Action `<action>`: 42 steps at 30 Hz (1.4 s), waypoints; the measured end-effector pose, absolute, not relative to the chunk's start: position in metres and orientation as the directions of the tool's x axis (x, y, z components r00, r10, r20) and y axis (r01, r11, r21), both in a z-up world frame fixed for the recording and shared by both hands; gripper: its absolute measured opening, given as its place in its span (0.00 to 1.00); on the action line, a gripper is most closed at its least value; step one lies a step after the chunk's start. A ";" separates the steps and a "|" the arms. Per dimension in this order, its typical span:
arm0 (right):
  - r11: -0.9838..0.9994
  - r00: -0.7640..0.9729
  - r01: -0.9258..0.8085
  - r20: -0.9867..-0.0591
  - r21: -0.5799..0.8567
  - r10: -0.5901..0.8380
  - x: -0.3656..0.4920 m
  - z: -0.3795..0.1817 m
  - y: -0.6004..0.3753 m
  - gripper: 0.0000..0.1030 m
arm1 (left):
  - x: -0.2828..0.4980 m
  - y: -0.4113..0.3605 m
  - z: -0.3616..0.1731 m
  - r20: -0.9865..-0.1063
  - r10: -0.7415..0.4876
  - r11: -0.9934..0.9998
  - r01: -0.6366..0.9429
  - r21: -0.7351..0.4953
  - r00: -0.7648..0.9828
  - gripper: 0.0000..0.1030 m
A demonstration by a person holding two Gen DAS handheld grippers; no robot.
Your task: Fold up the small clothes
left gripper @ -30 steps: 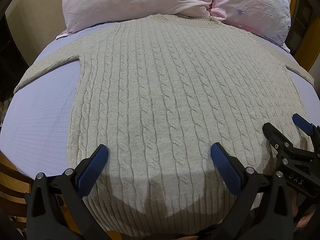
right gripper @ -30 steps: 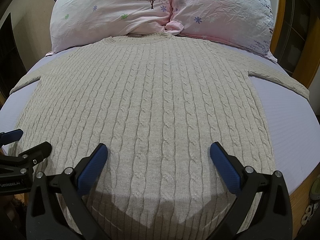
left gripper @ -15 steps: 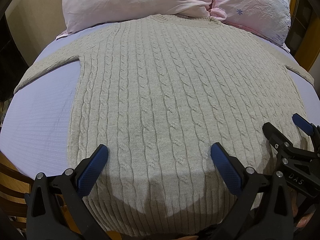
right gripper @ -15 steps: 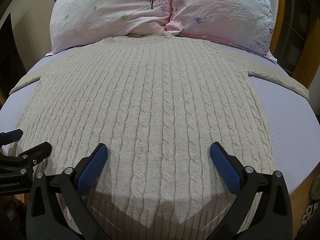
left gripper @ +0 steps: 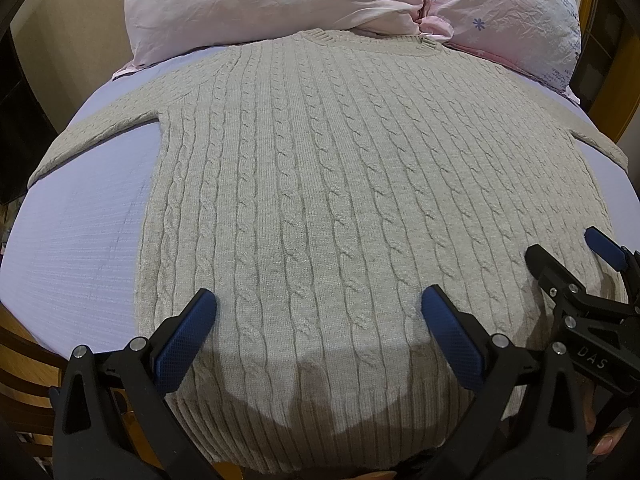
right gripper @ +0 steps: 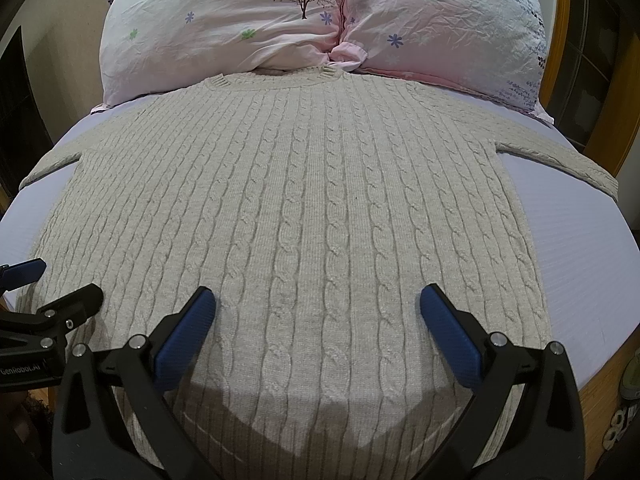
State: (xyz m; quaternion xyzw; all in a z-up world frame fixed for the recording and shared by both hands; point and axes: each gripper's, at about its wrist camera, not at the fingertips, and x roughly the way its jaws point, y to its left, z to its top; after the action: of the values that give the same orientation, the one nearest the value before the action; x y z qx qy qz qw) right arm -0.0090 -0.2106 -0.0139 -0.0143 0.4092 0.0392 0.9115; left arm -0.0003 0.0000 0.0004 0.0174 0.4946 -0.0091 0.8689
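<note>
A beige cable-knit sweater (left gripper: 340, 200) lies flat and spread out on the bed, neck at the far end by the pillows, hem nearest me; it also fills the right wrist view (right gripper: 312, 220). Its sleeves (left gripper: 92, 140) (right gripper: 560, 160) stretch out to both sides. My left gripper (left gripper: 318, 308) is open and empty, hovering over the hem's left part. My right gripper (right gripper: 316, 304) is open and empty over the hem's right part. Each gripper shows in the other's view, the right one (left gripper: 572, 256) at the right edge, the left one (right gripper: 60, 284) at the left edge.
Two pink flowered pillows (right gripper: 224, 28) (right gripper: 448, 24) lie at the head of the bed. The lilac sheet (left gripper: 72, 240) (right gripper: 580, 248) shows bare on both sides of the sweater. A wooden bed frame (right gripper: 616, 120) runs along the right.
</note>
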 end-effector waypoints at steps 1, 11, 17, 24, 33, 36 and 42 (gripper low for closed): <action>0.997 0.662 -0.083 -0.747 0.006 0.060 -0.009 -0.014 -0.211 0.98 | 0.000 0.000 0.000 -0.860 0.001 0.999 0.033 0.021 0.511 0.99; 0.996 0.667 -0.091 -0.743 0.004 0.064 -0.009 -0.016 -0.210 0.98 | 0.000 0.000 0.000 -0.859 0.002 0.999 0.034 0.022 0.512 0.99; 0.975 0.712 -0.216 -0.676 0.045 0.189 -0.011 -0.013 -0.227 0.98 | -0.007 0.000 0.001 -0.836 0.002 0.999 0.037 0.026 0.548 0.99; 0.905 0.821 0.159 -0.562 0.394 0.100 0.026 0.054 -0.412 0.98 | -0.012 0.007 0.003 -0.806 -0.056 0.997 0.069 -0.019 0.589 0.99; 0.550 0.686 0.631 -0.725 0.547 -0.066 0.124 0.015 -0.623 0.35 | 0.009 0.067 0.044 -0.545 -0.202 0.971 0.095 -0.219 0.814 0.99; 0.476 0.666 0.673 -0.744 0.567 -0.055 0.141 -0.003 -0.644 0.32 | 0.025 0.086 0.051 -0.536 -0.174 0.973 0.060 -0.224 0.826 0.99; 0.420 0.702 0.667 -0.707 0.615 -0.081 0.156 -0.017 -0.658 0.08 | 0.044 0.136 0.056 -0.520 -0.135 0.951 -0.037 -0.306 0.843 0.99</action>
State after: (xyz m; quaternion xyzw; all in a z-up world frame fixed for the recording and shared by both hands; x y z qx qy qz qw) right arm 0.1561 -0.6582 -0.0175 0.4830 0.3038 -0.2379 0.7860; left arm 0.0444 0.1356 0.0555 -0.1539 0.2788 -0.0260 0.9476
